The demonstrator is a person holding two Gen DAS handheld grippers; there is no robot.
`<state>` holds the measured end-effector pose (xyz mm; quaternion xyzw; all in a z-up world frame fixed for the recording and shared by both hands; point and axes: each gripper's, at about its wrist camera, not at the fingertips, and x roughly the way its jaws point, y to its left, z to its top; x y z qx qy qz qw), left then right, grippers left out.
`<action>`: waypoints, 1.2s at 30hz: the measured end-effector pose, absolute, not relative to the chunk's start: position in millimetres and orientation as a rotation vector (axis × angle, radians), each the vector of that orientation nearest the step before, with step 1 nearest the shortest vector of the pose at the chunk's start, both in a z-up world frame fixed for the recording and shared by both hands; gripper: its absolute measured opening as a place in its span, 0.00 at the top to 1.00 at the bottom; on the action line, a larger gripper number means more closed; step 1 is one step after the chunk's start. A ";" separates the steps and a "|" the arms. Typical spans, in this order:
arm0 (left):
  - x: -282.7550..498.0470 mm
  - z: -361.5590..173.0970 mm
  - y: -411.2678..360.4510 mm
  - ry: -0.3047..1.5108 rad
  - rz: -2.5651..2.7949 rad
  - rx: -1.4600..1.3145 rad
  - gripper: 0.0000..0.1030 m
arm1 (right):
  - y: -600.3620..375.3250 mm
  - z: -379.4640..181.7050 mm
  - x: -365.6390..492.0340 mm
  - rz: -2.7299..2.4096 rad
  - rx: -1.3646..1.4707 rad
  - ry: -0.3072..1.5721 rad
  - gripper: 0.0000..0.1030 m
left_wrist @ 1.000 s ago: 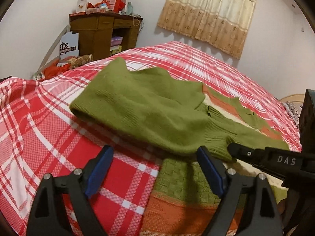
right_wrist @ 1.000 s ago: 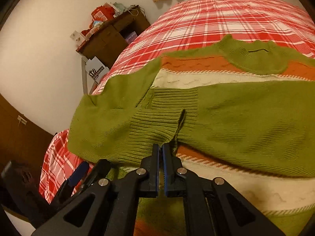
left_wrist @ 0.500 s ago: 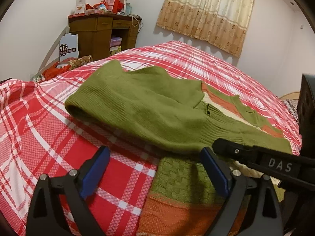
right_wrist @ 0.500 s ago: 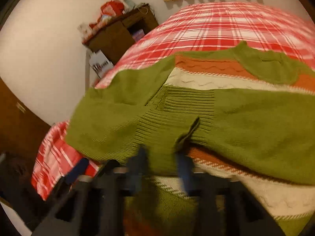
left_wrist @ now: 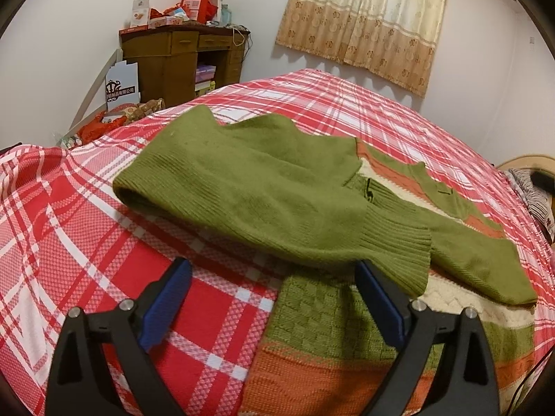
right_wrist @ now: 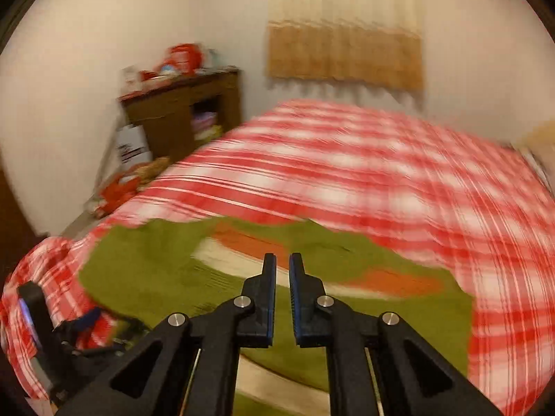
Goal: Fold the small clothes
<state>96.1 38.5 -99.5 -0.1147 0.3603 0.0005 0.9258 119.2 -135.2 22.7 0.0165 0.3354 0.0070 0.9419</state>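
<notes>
On the plaid bed [left_wrist: 86,228], the sweater [left_wrist: 263,190] lies with both sleeves crossed inward. My left gripper [left_wrist: 274,298] is spread wide, empty; my right gripper [right_wrist: 282,298] is nearly closed, empty. Next: grip hem, fold upward

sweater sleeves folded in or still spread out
Folded in: both green sleeves lie crossed over the sweater body, ribbed cuff on top.

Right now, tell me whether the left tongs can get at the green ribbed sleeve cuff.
Probably yes: the left tongs stand open just short of the green ribbed sleeve cuff, which lies on top with nothing over it.
</notes>
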 end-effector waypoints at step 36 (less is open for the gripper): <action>95.8 -101.0 42.0 0.738 -0.005 -0.240 0.04 | -156.5 16.6 114.7 -0.003 0.008 0.697 0.91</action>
